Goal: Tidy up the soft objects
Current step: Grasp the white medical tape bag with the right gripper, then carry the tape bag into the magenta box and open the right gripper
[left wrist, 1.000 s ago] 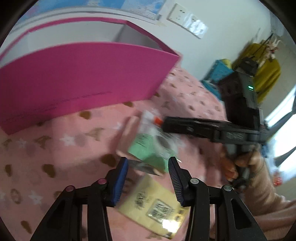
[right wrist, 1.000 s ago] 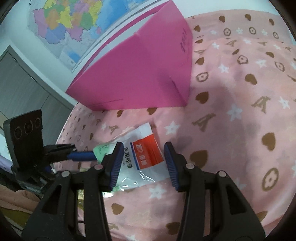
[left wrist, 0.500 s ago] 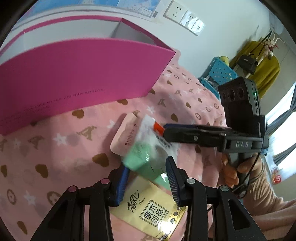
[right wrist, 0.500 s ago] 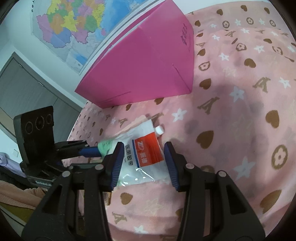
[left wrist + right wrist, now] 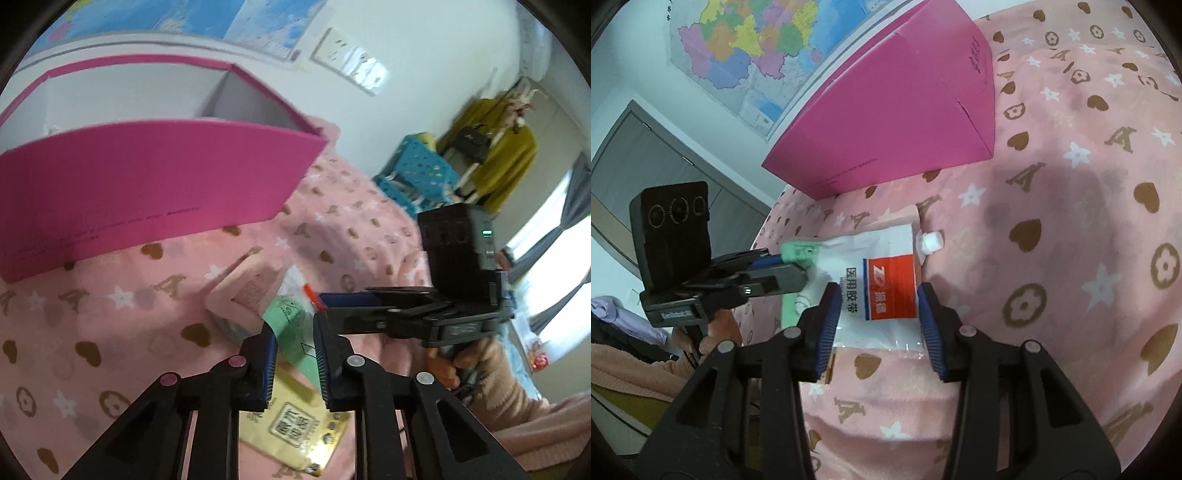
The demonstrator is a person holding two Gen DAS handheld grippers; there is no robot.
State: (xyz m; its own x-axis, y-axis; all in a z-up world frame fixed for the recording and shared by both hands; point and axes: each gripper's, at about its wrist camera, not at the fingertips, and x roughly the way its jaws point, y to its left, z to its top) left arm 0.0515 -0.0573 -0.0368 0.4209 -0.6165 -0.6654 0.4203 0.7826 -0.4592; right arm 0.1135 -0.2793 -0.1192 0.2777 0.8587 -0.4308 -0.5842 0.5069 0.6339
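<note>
The left gripper [image 5: 293, 356] has its 2 blue-padded fingers [image 5: 267, 354] drawn close on either side of the green packet [image 5: 291, 328]; the pads look to be at its edges, but I cannot tell whether they actually pinch it. That packet lies on the pink patterned bedspread [image 5: 110, 314], overlapping a pale pink pouch [image 5: 247, 291] and just beyond a yellow tissue pack [image 5: 295, 428].

The right gripper [image 5: 877, 325] hangs over the clear bag with a red and white label [image 5: 882, 280], its fingers [image 5: 827, 328] spread wide to both sides of the bag and holding nothing. A small white cap [image 5: 931, 242] sits at the bag's far corner. In the right wrist view the left gripper [image 5: 798, 275] reaches in from the left, its tips at the green packet [image 5: 799, 254].

A magenta open-topped box [image 5: 147, 177] stands on the bed behind the packets, apart from them, below a wall map [image 5: 750, 48].
</note>
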